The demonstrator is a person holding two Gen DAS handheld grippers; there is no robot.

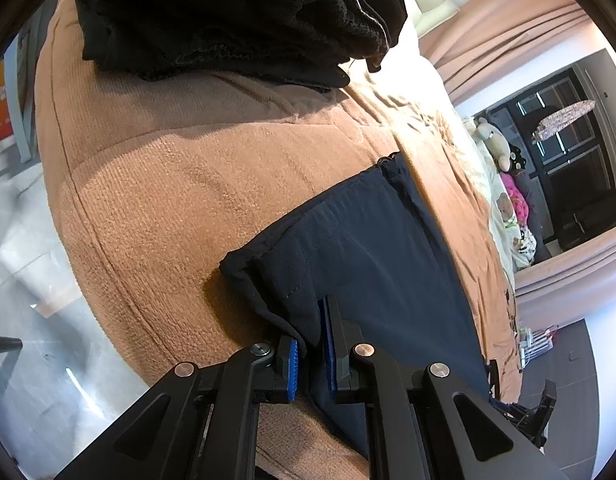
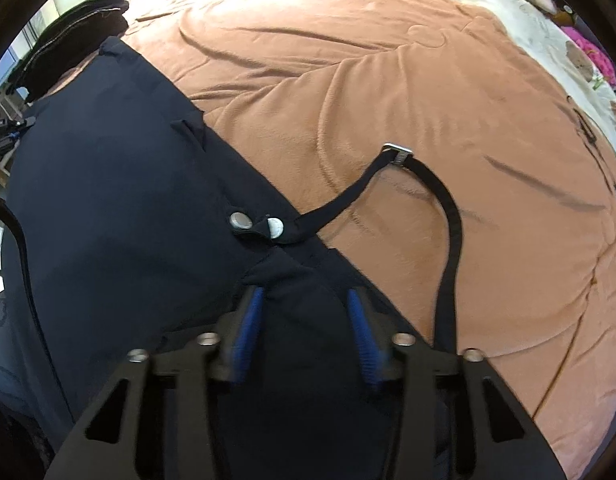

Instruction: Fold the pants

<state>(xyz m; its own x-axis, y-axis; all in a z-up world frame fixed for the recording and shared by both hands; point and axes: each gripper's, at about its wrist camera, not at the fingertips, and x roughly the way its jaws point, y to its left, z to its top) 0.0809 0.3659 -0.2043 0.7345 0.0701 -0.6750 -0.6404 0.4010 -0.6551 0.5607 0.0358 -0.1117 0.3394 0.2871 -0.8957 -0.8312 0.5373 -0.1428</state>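
Navy pants (image 1: 372, 240) lie spread on the bed (image 1: 168, 184), over the tan blanket, near edge of the mattress. My left gripper (image 1: 311, 344) is at the hem end: fingers narrow, a bunched fold of hem cloth pinched between the blue pads (image 1: 293, 364). Corner of the leg curls up just left of that grip.

My right gripper (image 2: 306, 320) is at the waist end. Fingers moderately wide, a hump of waistband fabric sits between them, but the pads look slightly apart from it and the view is motion-blurred, so I cannot tell if it's gripped. Snap button (image 2: 241, 221) just beyond the fingertips; black belt strap (image 2: 428, 208) with its metal buckle (image 2: 397, 151) trails off to the right across the blanket.

Judgement: early step, both ends being taken up for the first fold; nothing folded over yet. Next move calls for closing the right fingers firmly on the waistband, then carrying one end over to meet the other, keeping the cloth taut. Loose strap may drag or get trapped in the fold.

Pile of dark clothes (image 1: 236, 16) at the far end, well apart from the pants.
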